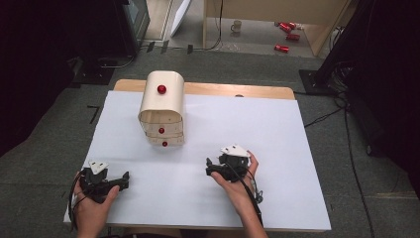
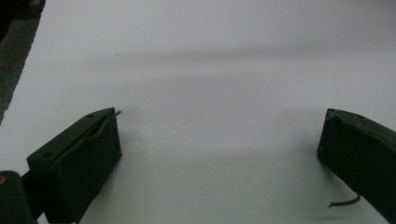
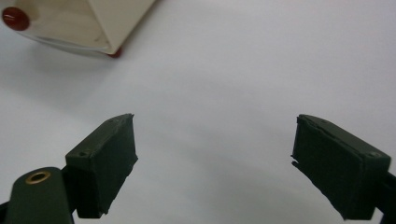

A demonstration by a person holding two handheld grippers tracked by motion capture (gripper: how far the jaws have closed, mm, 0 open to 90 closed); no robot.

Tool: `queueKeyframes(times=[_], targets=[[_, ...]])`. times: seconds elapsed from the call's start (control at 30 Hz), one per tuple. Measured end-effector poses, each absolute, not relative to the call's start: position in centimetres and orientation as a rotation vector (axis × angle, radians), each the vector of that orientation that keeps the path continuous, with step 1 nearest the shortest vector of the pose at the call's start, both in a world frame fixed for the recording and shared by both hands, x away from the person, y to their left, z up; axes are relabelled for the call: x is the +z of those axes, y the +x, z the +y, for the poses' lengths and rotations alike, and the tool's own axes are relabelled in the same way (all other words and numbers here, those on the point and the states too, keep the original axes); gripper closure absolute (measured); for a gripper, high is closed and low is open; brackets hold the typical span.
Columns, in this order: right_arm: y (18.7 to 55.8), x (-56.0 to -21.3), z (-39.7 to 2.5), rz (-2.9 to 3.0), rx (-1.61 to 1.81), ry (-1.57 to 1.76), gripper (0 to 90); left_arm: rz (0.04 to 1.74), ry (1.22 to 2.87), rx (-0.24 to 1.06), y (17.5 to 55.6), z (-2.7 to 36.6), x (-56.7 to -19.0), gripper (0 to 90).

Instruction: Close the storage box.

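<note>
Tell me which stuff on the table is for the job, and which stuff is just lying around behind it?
For the job:
- cream wooden drawer box with red knobs
- left gripper, jaws open
- right gripper, jaws open
- white-covered table

Just lying about:
- red cans on the floor
- pale mug on the floor

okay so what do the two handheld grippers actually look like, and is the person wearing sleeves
Both are black. The left gripper and right gripper each carry a pale grey three-cornered plate on top and trail a dark cable back along the forearm. Their fingers are blocky, flat-faced pads; one on the left gripper has a loose bit of thread or wire hanging off it. A brass-coloured ring sits near the right gripper's base. The forearms are bare, no sleeves visible.
</note>
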State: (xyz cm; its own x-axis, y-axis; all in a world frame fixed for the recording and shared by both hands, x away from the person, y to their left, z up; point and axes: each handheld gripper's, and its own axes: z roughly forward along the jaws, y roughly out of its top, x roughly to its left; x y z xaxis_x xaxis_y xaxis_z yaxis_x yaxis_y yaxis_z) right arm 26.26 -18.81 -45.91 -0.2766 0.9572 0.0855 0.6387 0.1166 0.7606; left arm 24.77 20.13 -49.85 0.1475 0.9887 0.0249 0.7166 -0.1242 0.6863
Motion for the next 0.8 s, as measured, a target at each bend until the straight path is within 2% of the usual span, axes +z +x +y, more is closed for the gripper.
queueKeyframes(times=[0.8], targets=[[23.1, -46.8, -29.8, 1.798, 0.883, 1.707, 13.2, 1.623, 1.902, 0.676, 24.7, 20.1, -49.9, 0.0]])
